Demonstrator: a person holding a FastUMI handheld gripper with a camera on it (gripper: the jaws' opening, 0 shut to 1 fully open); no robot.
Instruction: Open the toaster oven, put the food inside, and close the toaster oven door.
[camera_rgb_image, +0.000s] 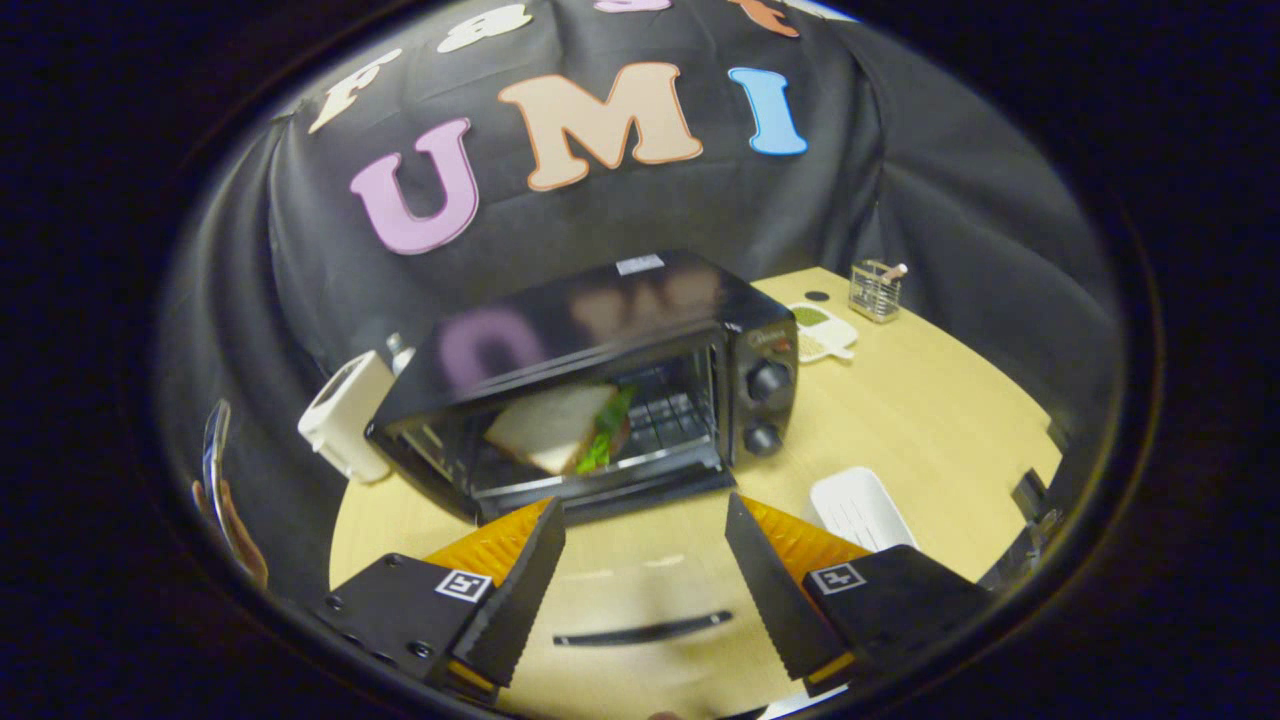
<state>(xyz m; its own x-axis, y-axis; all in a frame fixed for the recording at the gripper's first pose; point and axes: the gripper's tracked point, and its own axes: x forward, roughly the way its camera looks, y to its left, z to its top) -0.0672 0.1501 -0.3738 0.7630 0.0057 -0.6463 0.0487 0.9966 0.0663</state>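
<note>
We see the gripper (645, 560) with its fingers spread apart and holding nothing, above the lowered glass door (640, 600) of the toaster oven (600, 370). Beyond the fingers the sandwich (560, 428) lies inside the oven on its rack. A white tray (860, 508) sits on the wooden table (930, 420), just right of the oven.
</note>
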